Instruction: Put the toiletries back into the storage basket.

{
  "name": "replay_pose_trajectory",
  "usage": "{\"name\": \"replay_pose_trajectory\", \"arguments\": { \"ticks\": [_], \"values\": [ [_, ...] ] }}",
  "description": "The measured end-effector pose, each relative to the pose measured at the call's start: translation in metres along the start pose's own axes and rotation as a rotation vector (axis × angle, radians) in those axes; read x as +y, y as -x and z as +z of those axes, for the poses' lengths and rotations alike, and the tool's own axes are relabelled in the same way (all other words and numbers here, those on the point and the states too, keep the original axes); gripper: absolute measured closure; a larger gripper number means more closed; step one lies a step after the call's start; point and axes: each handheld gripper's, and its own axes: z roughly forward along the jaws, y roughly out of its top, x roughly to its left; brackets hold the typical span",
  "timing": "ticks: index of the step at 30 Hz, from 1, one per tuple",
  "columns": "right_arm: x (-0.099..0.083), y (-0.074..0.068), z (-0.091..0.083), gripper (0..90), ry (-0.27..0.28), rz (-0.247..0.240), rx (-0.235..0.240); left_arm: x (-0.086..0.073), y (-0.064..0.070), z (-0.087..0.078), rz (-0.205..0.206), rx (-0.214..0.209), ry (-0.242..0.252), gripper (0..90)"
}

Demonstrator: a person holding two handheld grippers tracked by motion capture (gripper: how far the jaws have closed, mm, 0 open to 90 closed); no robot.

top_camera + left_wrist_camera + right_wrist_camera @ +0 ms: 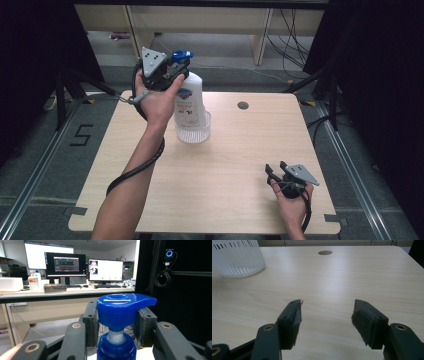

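The left forearm reached up across the bench from the bottom of the high view, its hand wrapped around the left tool (172,67) at the far left part of the bench. That tool sat raised at the top of a pump bottle (189,100), and in the left gripper view its two jaws stood on either side of the blue pump head (122,307), pressed against the sides of the cap, so it was gripping the pump head. A black cable ran from it down along the forearm. The right hand rested low at the near right corner, holding the right tool (274,170) just above the wood; its jaws were spread wide apart with nothing between them, as the right gripper view (325,315) showed.

The bench (240,165) was pale wood with rounded corners and a small round grommet hole (243,105) near its far edge. Around it lay grey floor, black curtains to both sides and a light-coloured desk frame beyond. The left gripper view looked out on a desk with several monitors (65,265) and another bottle.

The pump bottle was white with a printed label, a blue collar and a blue spout head pointing right in the left gripper view. It stood upright inside a clear ribbed cup (196,131) at the far left-centre of the bench, well apart from the right tool.
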Motion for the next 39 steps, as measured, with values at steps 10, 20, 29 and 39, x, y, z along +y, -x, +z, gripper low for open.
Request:
{"name": "replay_pose_trajectory", "arguments": {
  "ticks": [10, 20, 29, 39],
  "values": [
    [0.000, 0.002, 0.002, 40.5, 0.025, -0.035, 0.009, 0.000, -0.004, 0.007, 0.009, 0.013, -0.005, 59.8],
    [0.000, 0.002, 0.002, 40.5, 0.028, -0.028, 0.013, 0.001, -0.005, 0.014, 0.014, 0.020, -0.012, 59.8],
    [0.000, 0.000, 0.000, 40.6, 0.010, 0.005, 0.010, -0.003, -0.007, 0.019, -0.010, 0.026, -0.030, 59.8],
    [0.000, 0.000, 0.000, 40.5, 0.012, -0.001, 0.010, -0.007, -0.008, 0.025, -0.004, 0.021, -0.040, 59.8]
  ]
}}
